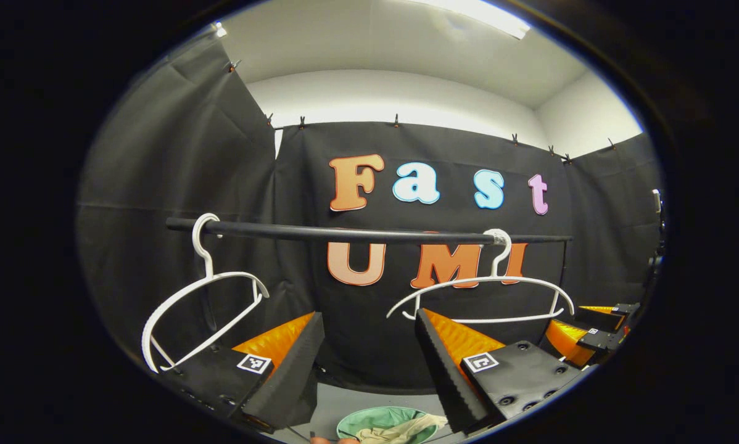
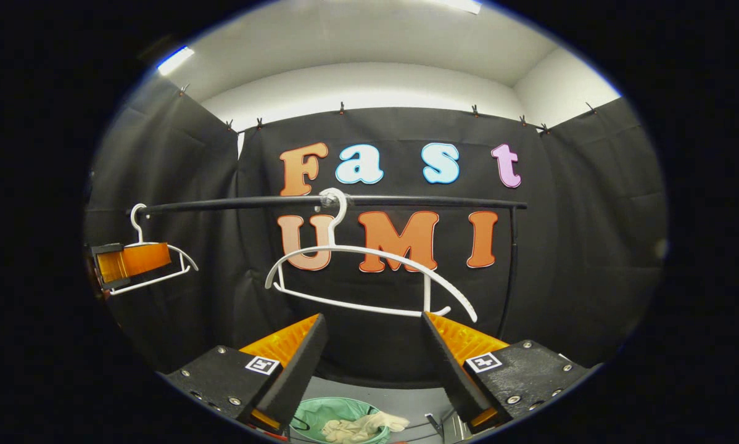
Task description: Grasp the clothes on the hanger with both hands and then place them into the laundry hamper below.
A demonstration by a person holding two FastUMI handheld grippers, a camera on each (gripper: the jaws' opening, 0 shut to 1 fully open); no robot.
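Black cloth walls back everything I see, pleated and matte. Across them runs a slim dark rail [image 1: 369,234], round in section, carrying two bare white plastic hangers: one at its left end [image 1: 200,302], one farther right [image 1: 487,296]. Below, the round pale-green laundry hamper [image 2: 338,416] sits on the grey floor with the cream clothes [image 2: 360,427] crumpled inside, soft and wrinkled. My left tool [image 1: 369,364] has its ridged fingers spread wide apart, gripping nothing; my right tool [image 2: 372,364] is likewise spread. From the left gripper view, the right tool appears at the far right edge.
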